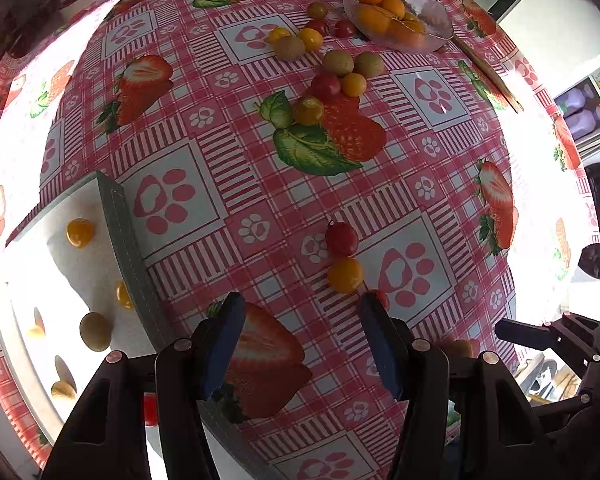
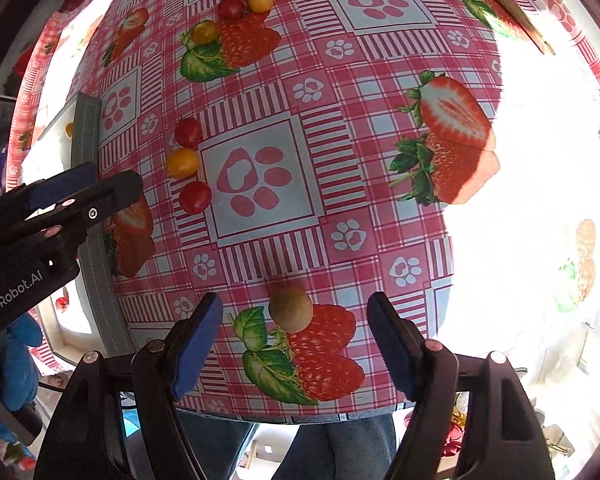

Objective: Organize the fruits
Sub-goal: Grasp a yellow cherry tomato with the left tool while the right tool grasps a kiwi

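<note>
Small fruits lie on a strawberry-print tablecloth (image 1: 260,184). My left gripper (image 1: 304,340) is open and empty; a yellow fruit (image 1: 345,275) and a red one (image 1: 341,238) lie just ahead of it. A white divided tray (image 1: 60,280) at left holds yellow and brown fruits. A loose cluster (image 1: 332,76) lies farther back near a glass bowl of oranges (image 1: 396,16). My right gripper (image 2: 296,348) is open, with a brown fruit (image 2: 291,309) between its fingers on the table. Red and yellow fruits (image 2: 186,164) lie to its left.
The left gripper's body (image 2: 52,216) shows at the left of the right wrist view. The near table edge (image 2: 300,416) runs just below the right gripper. A wooden stick (image 1: 488,72) lies at the far right. Strong glare washes out the right side.
</note>
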Motion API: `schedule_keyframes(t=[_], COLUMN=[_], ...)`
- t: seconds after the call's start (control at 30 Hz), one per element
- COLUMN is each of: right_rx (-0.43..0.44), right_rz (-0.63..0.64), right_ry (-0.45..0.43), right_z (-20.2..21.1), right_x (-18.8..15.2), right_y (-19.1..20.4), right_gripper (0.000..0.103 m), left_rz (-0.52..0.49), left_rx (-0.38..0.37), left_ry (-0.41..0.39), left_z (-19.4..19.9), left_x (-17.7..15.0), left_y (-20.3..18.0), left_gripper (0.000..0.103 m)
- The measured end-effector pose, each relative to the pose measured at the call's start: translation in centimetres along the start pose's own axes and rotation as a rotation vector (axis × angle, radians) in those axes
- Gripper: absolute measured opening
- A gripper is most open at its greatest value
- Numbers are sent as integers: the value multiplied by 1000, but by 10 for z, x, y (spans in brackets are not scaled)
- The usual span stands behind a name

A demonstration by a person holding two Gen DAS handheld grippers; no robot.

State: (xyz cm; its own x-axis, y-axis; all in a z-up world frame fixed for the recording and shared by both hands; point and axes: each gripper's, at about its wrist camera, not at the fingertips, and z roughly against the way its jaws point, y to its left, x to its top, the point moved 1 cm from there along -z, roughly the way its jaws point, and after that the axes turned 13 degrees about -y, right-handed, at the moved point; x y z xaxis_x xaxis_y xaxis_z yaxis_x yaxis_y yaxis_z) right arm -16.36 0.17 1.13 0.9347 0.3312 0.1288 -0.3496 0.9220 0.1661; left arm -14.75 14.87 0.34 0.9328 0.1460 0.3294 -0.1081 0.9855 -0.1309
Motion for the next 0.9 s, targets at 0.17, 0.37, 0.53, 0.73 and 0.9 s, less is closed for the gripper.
schedule_keyframes(t=[0.17,0.37,0.53,0.73,0.9], right_rx=[6,-3,-46,-73,-54], right_rz=[-3,0,55,87,41], right_ry=[7,14,-5,-16,-15], right_z=[-8,-18,-16,-13,-11], right_x=[-7,-15,-20,-22,-19], right_y=[-2,3,13,18,10], right_gripper=[78,78,68,37,28], left_rz=[25,30,58,25,25], left_rx=[-5,7,28,39,-20], left_ry=[19,25,45,36,14], left_z=[-13,-21,-24,-27,-22], left_x=[3,6,8,9,2], left_y=[-6,-16,-21,-33,-39], left_gripper=[61,61,42,23,23])
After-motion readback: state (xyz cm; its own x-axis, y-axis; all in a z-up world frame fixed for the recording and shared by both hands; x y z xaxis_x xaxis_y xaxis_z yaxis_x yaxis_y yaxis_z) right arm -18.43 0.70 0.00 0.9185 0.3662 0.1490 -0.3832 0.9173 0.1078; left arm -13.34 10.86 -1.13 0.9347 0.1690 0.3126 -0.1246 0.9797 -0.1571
